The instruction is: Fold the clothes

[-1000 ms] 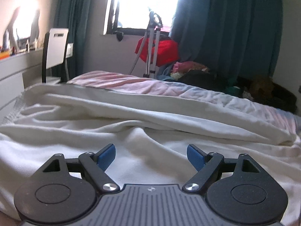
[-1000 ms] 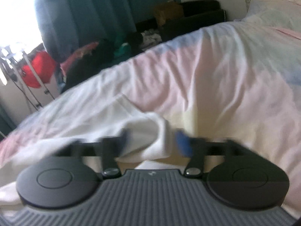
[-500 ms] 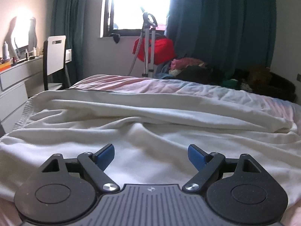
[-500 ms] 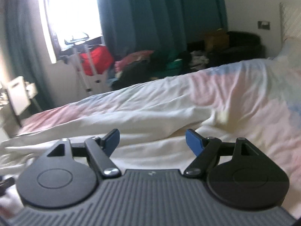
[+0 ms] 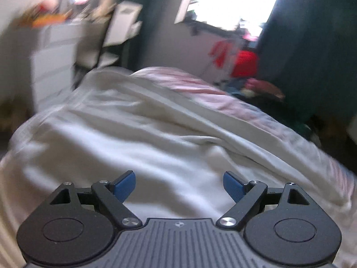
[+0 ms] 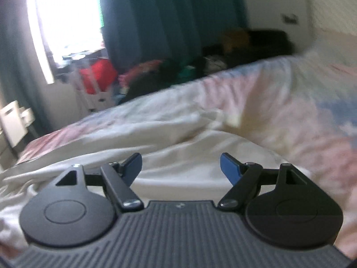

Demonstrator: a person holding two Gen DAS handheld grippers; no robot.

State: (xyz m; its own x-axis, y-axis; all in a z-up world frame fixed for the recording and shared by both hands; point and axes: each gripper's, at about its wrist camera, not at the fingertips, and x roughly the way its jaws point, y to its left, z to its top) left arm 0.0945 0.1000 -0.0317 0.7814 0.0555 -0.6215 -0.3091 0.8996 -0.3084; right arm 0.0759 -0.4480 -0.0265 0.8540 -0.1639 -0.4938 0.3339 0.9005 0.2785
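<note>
Cloth first: the white garment (image 5: 138, 147) lies spread and wrinkled on the pink-patterned bed cover (image 6: 290, 111), right below both my tools. My left gripper (image 5: 179, 184) has its blue pads wide apart — nothing between them. My right gripper (image 6: 180, 164) also stands apart and empty (both views are blurred).

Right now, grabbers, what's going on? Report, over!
Left gripper open, empty. Right gripper open, empty. White garment lying rumpled on the bed, not gripped. Nothing in the way; both views blurred.
</note>
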